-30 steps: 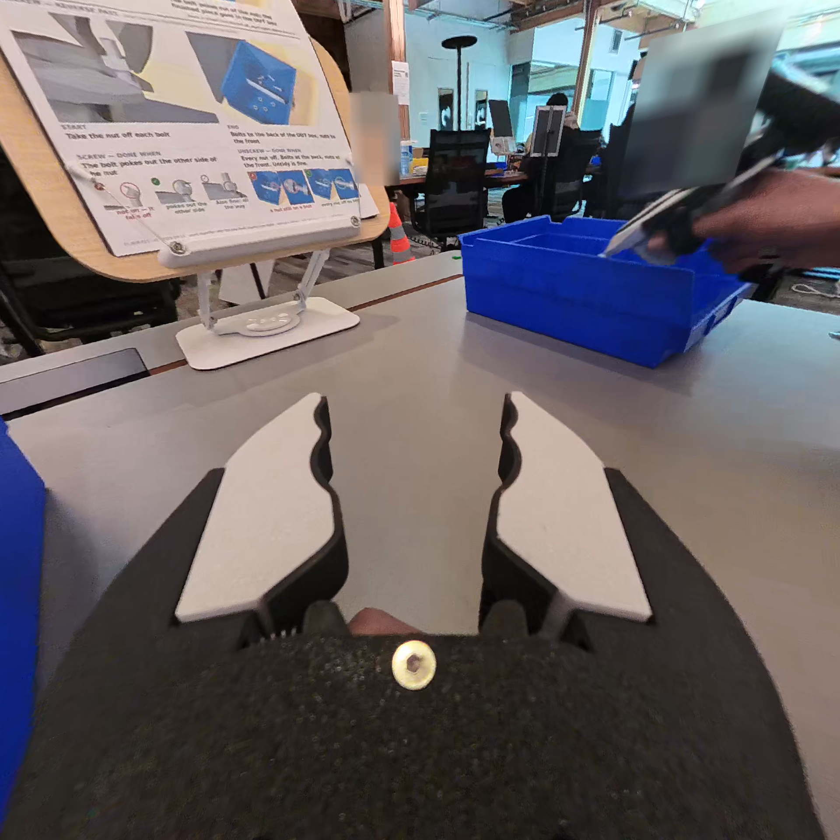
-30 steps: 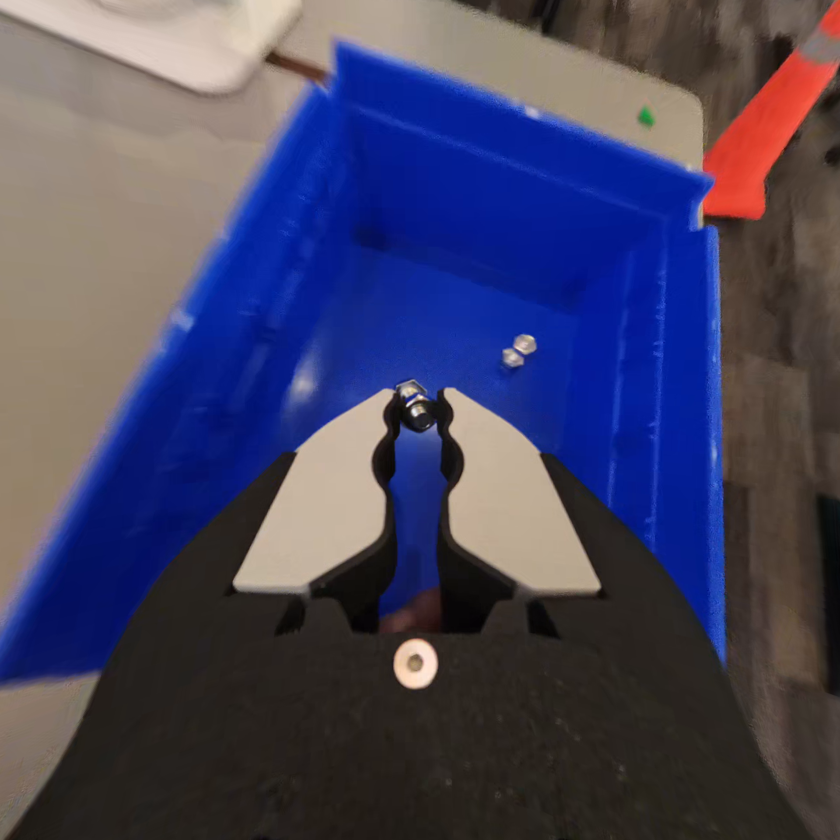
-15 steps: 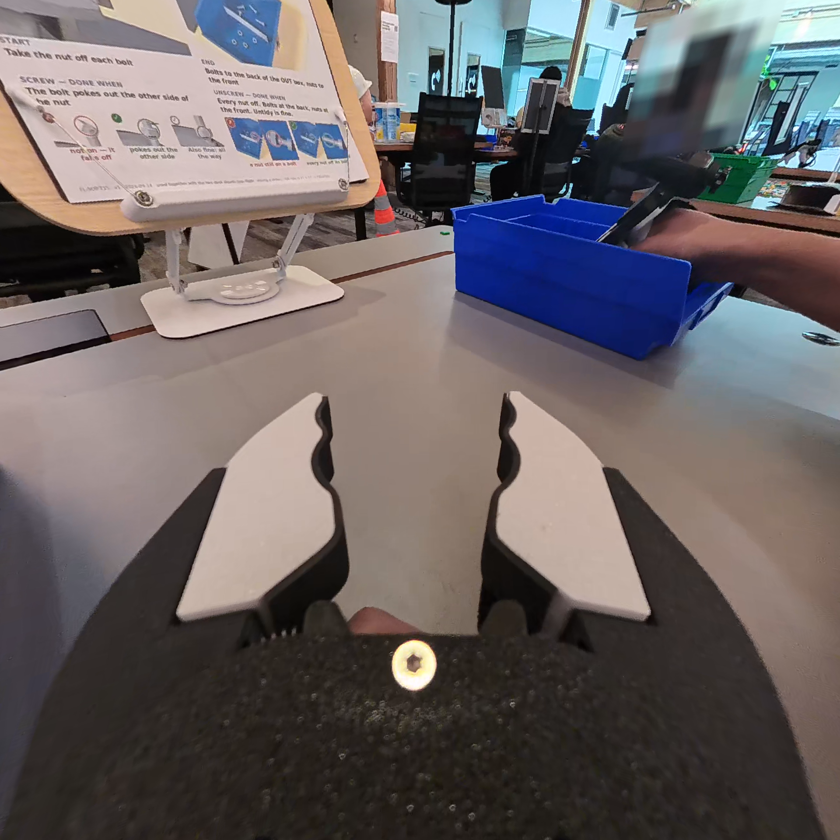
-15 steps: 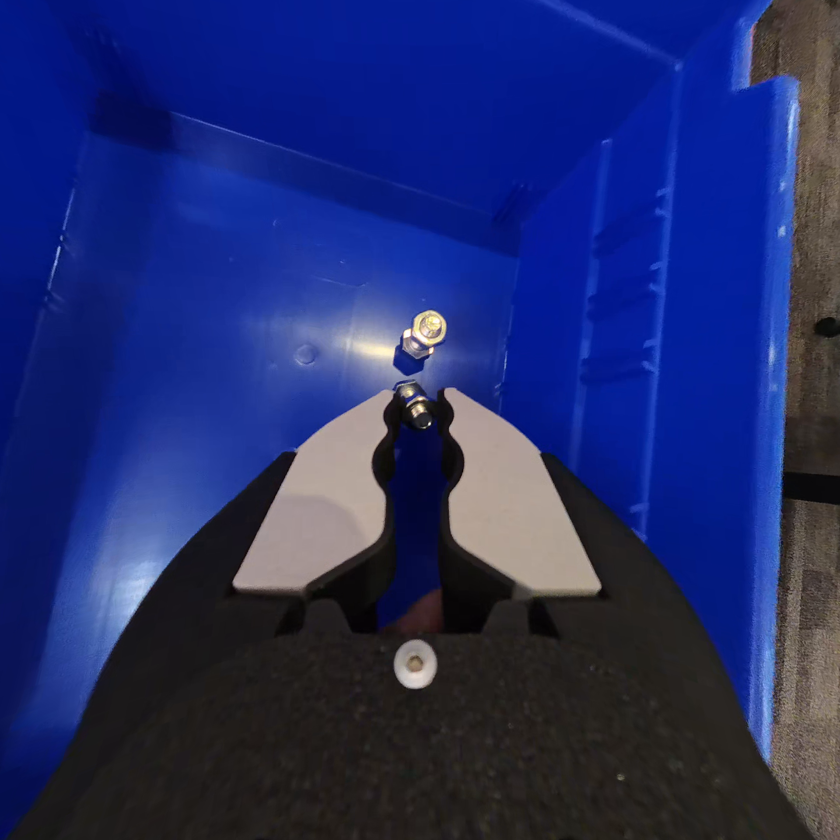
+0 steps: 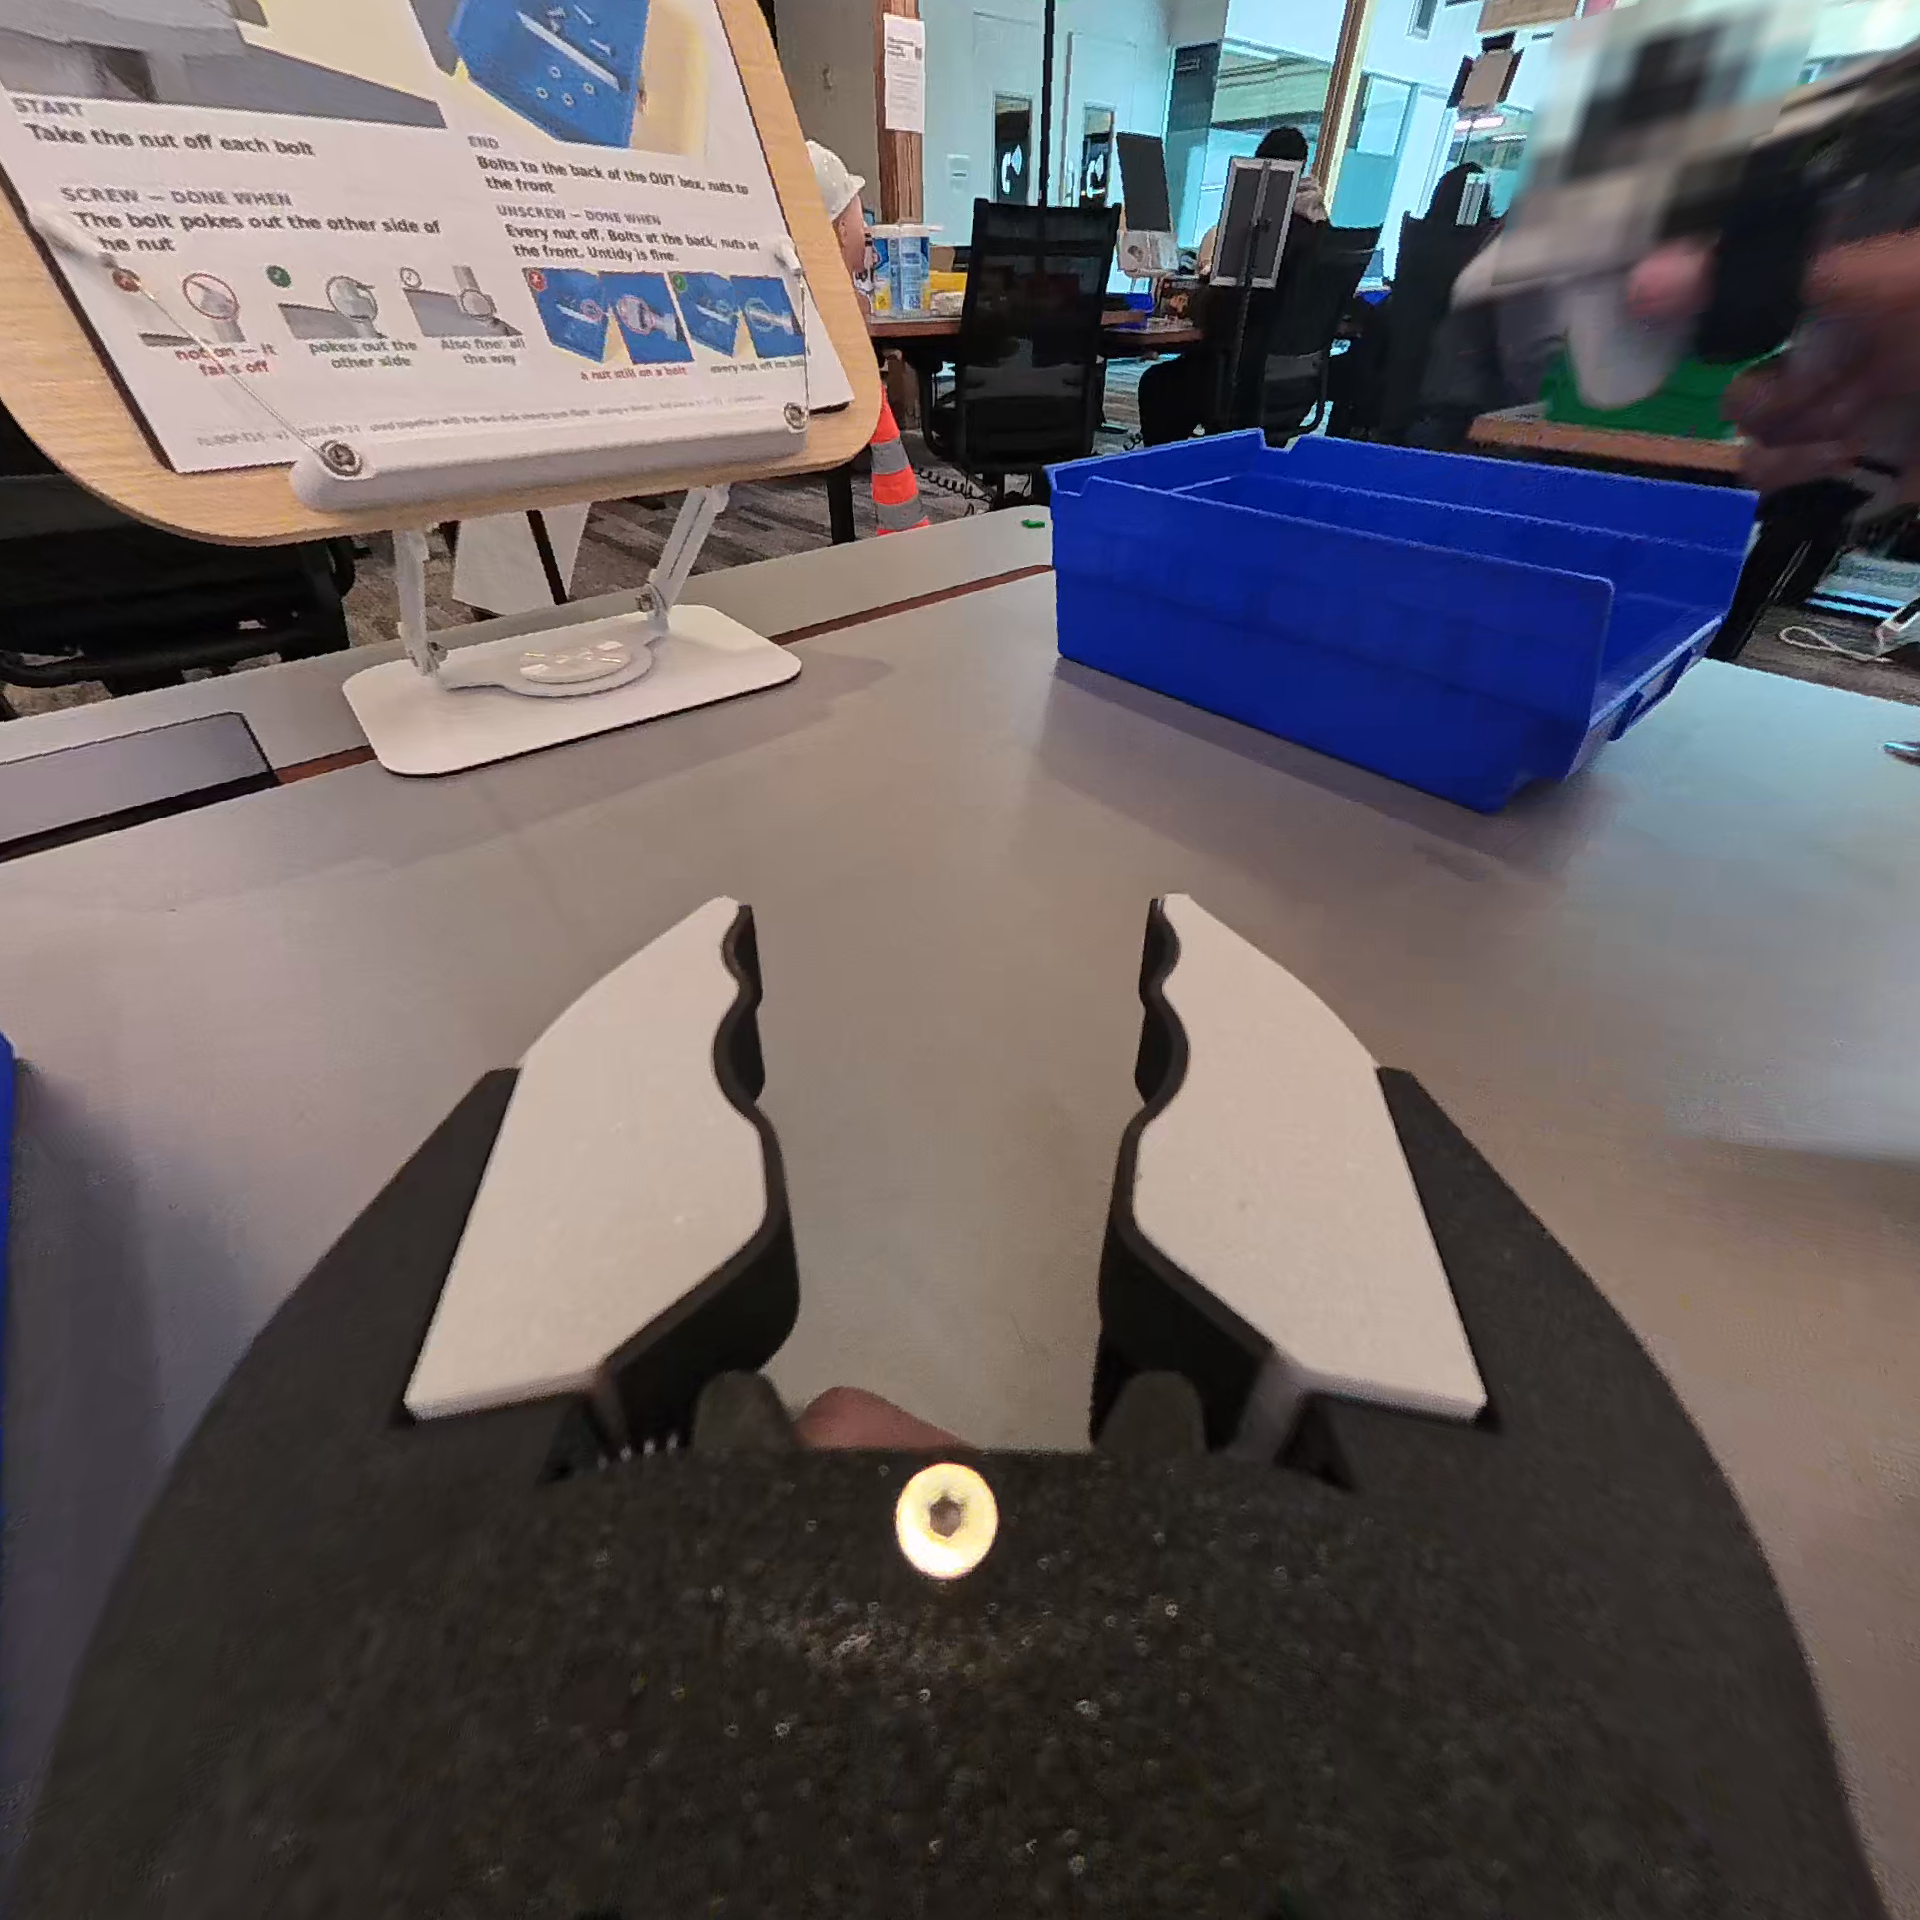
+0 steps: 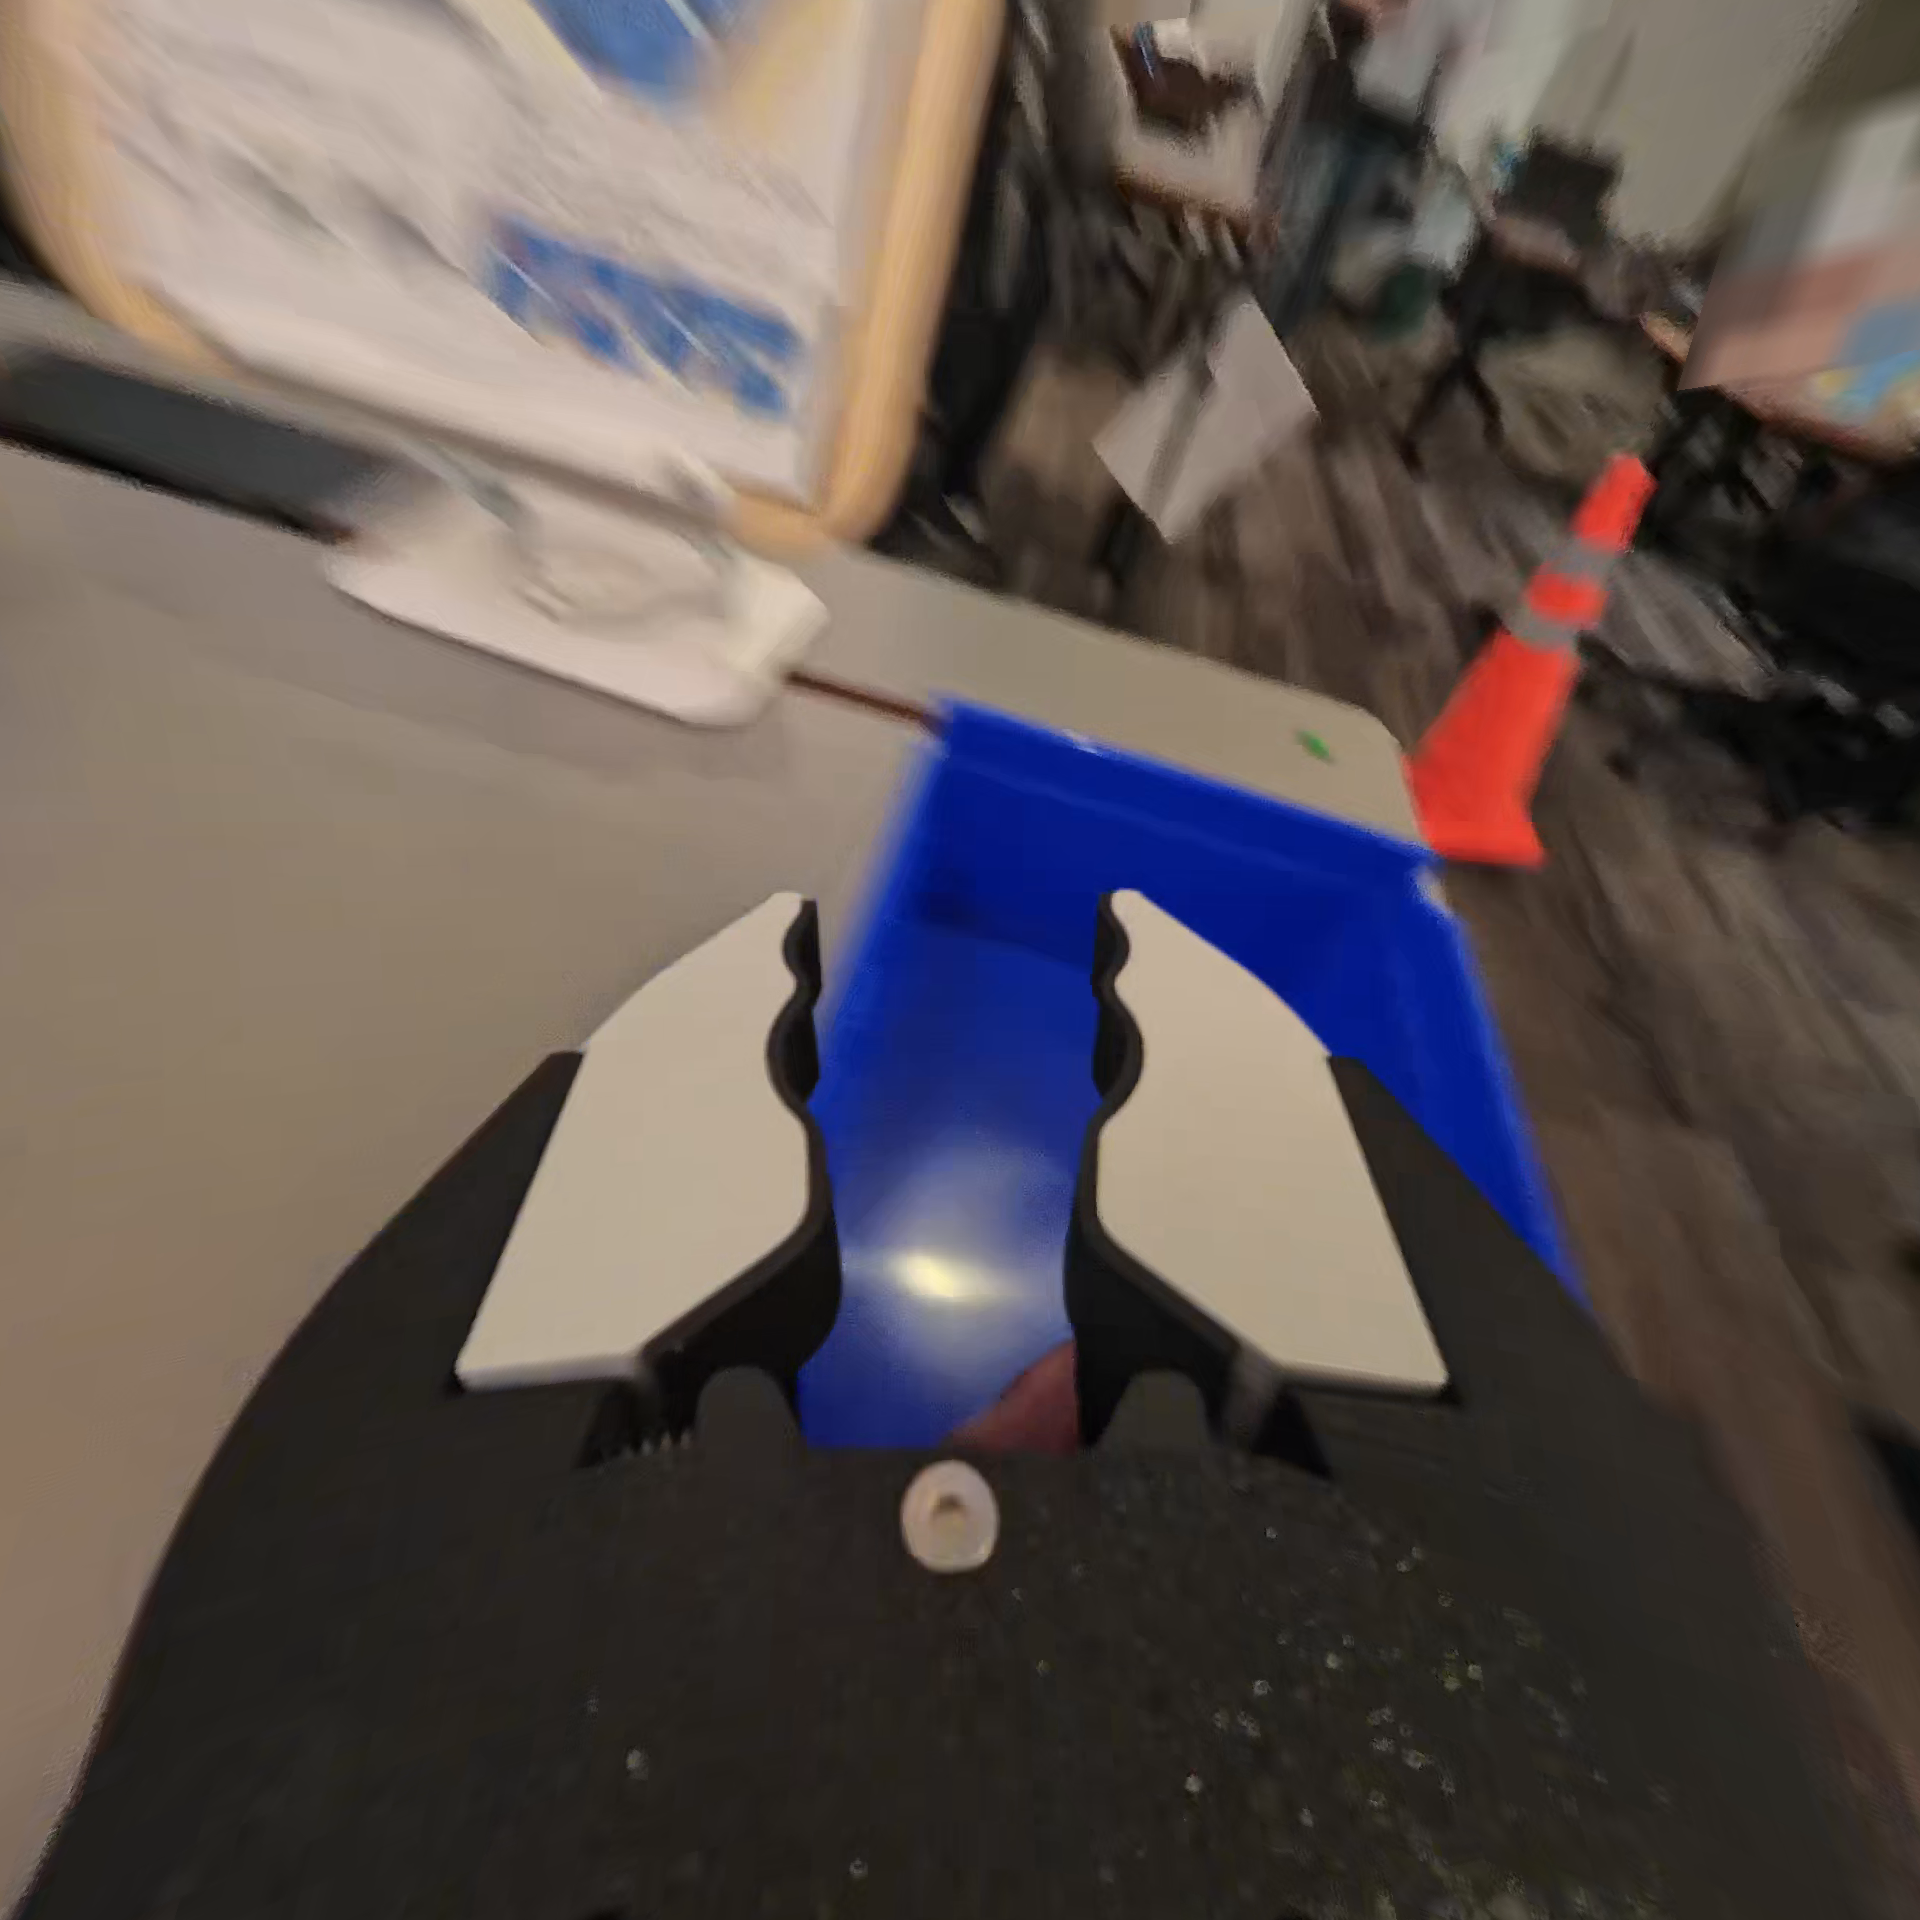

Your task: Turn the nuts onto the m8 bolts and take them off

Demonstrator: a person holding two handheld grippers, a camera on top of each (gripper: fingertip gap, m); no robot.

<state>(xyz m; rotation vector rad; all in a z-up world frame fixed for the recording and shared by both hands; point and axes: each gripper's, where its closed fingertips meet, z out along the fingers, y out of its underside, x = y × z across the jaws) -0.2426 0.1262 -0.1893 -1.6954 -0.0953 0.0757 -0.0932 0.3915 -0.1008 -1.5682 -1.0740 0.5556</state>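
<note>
Left tongs (image 5: 948,914) spread wide, nothing between them, held low over bare desk (image 5: 935,831). Right tongs (image 6: 954,914) also apart and empty; the right wrist view is heavily motion-blurred.

Landmark: blue bin (image 5: 1351,623).
- Right tongs sit just above the bin's near end, looking along its length toward the far wall (image 6: 1143,831). What shows of the bin floor between the fingers is bare, with one bright glare spot. No nut or bolt can be made out in either view; the blur and the fingers could hide them, so where they lie cannot be told.
- Left tongs are well apart from the bin, which lies ahead and to their right across open desk. In the left wrist view only the bin's outer wall and rim show, not its floor.
- Judgement: the right arm is the nearer to the bin. If the hardware is in there, it would lie ahead of and below the right tongs; its axis is unknown.

Left of the bin: white stand (image 5: 571,675) carrying a wooden board (image 5: 62,416) with a printed instruction sheet (image 5: 416,208), text and small diagrams; wording not copied.

Beyond the bin: orange cone (image 6: 1507,707) on the floor, office chairs, other desks. Blurred right hand (image 5: 1829,343) above the bin's far right corner.
</note>
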